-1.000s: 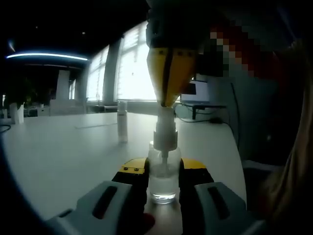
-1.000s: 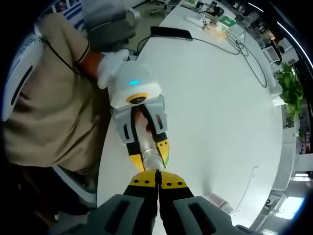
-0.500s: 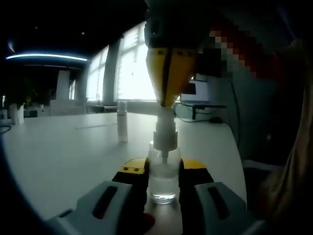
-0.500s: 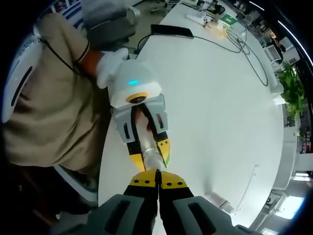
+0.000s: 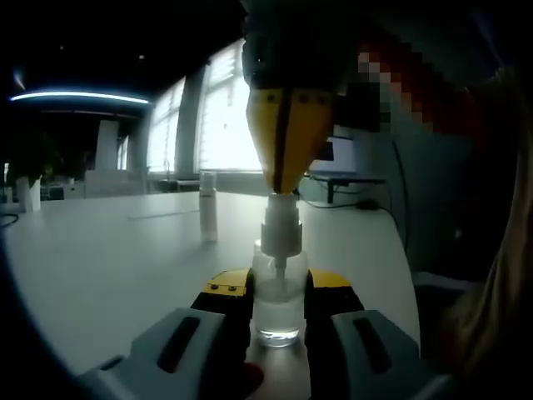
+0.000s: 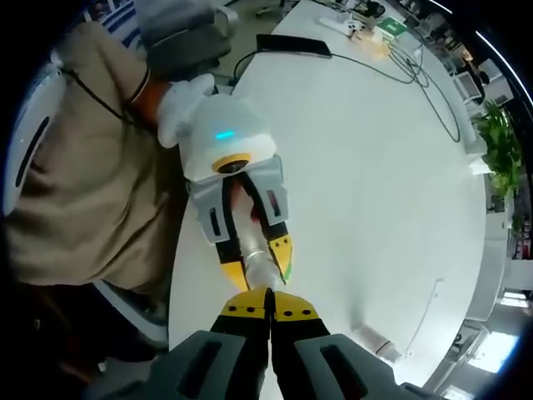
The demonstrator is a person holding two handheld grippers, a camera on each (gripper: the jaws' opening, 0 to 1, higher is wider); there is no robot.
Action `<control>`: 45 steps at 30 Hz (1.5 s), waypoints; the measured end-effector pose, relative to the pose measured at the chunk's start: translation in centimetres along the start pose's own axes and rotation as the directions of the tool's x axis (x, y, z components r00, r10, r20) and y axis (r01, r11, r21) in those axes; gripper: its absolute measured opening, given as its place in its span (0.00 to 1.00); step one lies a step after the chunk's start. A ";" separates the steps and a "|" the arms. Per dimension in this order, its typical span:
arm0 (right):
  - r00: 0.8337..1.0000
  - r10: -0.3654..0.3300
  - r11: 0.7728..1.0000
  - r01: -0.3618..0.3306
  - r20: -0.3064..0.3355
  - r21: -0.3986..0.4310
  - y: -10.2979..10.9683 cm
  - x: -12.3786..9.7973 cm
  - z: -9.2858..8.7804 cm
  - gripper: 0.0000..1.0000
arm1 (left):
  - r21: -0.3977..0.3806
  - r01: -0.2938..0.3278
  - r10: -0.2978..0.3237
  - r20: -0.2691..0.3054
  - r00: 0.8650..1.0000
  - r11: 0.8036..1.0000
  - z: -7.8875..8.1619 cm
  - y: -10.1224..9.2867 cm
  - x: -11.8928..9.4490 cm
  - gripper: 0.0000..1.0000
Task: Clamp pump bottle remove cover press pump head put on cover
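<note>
The left tool (image 5: 277,310) is clamped on the pump bottle (image 5: 278,307), steadying it upright on the desk (image 5: 100,250), so the right tool (image 5: 287,179), jaws together, can press the pump head (image 5: 281,227); the cover (image 5: 208,207) stands well apart.

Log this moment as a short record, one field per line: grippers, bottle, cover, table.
left gripper: shut on the pump bottle, jaws on either side of its clear body
right gripper: shut, tips pointing down onto the pump head
pump bottle: upright on the table, clear, near the table's edge
pump head: white, uncovered
cover: likely the tall pale cylinder standing apart on the table behind the bottle
person: beige sleeve, white glove holding the left gripper
</note>
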State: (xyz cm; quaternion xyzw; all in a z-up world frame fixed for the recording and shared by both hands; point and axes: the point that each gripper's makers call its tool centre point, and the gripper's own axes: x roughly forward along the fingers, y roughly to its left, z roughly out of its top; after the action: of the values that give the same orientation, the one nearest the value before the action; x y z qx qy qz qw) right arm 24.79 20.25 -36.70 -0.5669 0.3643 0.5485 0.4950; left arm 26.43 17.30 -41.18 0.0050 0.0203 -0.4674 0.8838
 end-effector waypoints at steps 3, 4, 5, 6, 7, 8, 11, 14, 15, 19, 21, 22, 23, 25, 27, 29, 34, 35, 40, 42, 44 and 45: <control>1.000 0.005 1.000 -0.005 -0.004 0.006 -0.1 0.0 0.0 0.00 | 0.000 0.000 0.000 0.000 1.000 1.000 0.0 0.0 0.0 0.15; 1.000 0.010 1.000 -0.010 -0.005 0.013 -0.1 0.0 0.0 0.00 | 0.000 0.000 0.000 0.000 1.000 1.000 0.0 0.0 0.0 0.15; 1.000 0.013 1.000 -0.012 -0.005 0.015 -0.1 0.0 0.0 0.00 | 0.000 0.000 0.000 0.000 1.000 1.000 0.0 0.0 0.0 0.15; 1.000 0.014 1.000 -0.014 -0.007 0.016 -0.1 0.1 0.0 0.00 | 0.000 -0.001 0.001 0.000 1.000 1.000 0.0 0.0 0.0 0.15; 1.000 0.014 1.000 -0.014 -0.010 0.020 -0.1 0.1 0.0 0.00 | -0.001 -0.001 0.001 0.000 1.000 1.000 0.0 0.0 0.0 0.15; 1.000 0.010 1.000 -0.010 -0.014 0.017 0.0 0.1 0.0 0.00 | -0.001 0.000 0.000 0.000 1.000 1.000 0.0 0.0 0.0 0.15; 1.000 -0.002 1.000 0.003 -0.024 0.007 0.0 0.1 0.0 0.00 | 0.000 -0.001 0.001 0.000 1.000 1.000 0.0 0.1 0.0 0.15; 1.000 -0.012 1.000 0.012 -0.025 0.008 0.0 0.0 0.0 0.00 | 0.002 -0.001 0.001 0.000 1.000 1.000 0.0 0.1 0.0 0.15; 1.000 -0.014 1.000 0.014 -0.022 0.011 0.0 0.0 0.0 0.00 | 0.002 -0.001 0.001 0.000 1.000 1.000 0.0 0.1 0.0 0.15; 1.000 -0.024 1.000 0.024 -0.006 0.016 -0.1 -0.2 -0.1 0.00 | 0.001 -0.002 0.002 0.000 1.000 1.000 0.0 0.2 0.0 0.15; 0.999 -0.032 0.999 0.032 0.001 0.008 -0.1 -0.5 -0.1 0.00 | 0.000 -0.001 0.001 0.000 1.000 1.000 -0.1 0.2 0.0 0.15; 0.999 -0.037 0.999 0.037 0.002 0.001 -0.1 -0.5 -0.1 0.00 | 0.000 -0.001 0.001 0.000 1.000 1.000 -0.1 0.2 0.0 0.15; 0.999 -0.038 0.999 0.038 0.003 0.000 -0.1 -0.5 0.0 0.00 | 0.000 0.000 0.000 0.000 1.000 1.000 -0.1 0.2 0.0 0.15; 0.999 -0.039 0.999 0.039 0.003 0.002 -0.1 -0.6 0.0 0.00 | 0.002 0.000 0.000 0.000 1.000 1.000 0.0 0.1 0.0 0.15; 0.999 -0.039 0.999 0.039 0.005 0.006 -0.2 -0.6 0.0 0.00 | 0.001 0.000 0.000 0.000 1.000 1.000 0.0 0.1 0.0 0.15; 0.999 -0.038 0.999 0.038 0.011 0.002 -0.2 -0.7 0.0 0.00 | -0.002 0.000 0.000 0.000 1.000 1.000 -0.1 0.2 0.0 0.15; 0.999 -0.042 0.999 0.042 0.019 -0.002 -0.2 -0.7 0.0 0.00 | -0.001 0.001 -0.001 0.000 1.000 1.000 -0.1 0.2 0.0 0.15; 0.999 -0.043 0.999 0.043 0.018 0.000 -0.2 -0.7 0.0 0.00 | 0.001 0.001 -0.001 0.000 1.000 1.000 0.0 0.2 0.1 0.15; 0.999 -0.047 0.999 0.047 0.012 -0.006 -0.2 -0.7 0.0 0.00 | 0.000 0.001 -0.001 0.000 1.000 1.000 0.0 0.2 0.1 0.15; 0.999 -0.046 0.999 0.046 0.010 -0.005 -0.2 -0.7 0.0 0.00 | 0.000 0.001 -0.001 0.000 1.000 1.000 0.0 0.2 0.1 0.15; 0.999 -0.047 0.999 0.048 0.008 -0.006 -0.2 -0.7 0.0 0.00 | 0.001 0.000 0.000 0.000 1.000 1.000 0.0 0.2 0.1 0.15; 0.999 -0.049 0.999 0.049 0.007 -0.007 -0.2 -0.7 0.0 0.00 | 0.001 0.001 -0.001 0.000 1.000 1.000 0.0 0.2 0.1 0.15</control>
State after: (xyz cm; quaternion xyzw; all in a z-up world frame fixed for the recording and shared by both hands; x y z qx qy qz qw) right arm 24.87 20.20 -35.99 -0.5757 0.3467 0.5393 0.5075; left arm 26.62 17.33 -41.21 0.0054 0.0200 -0.4677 0.8836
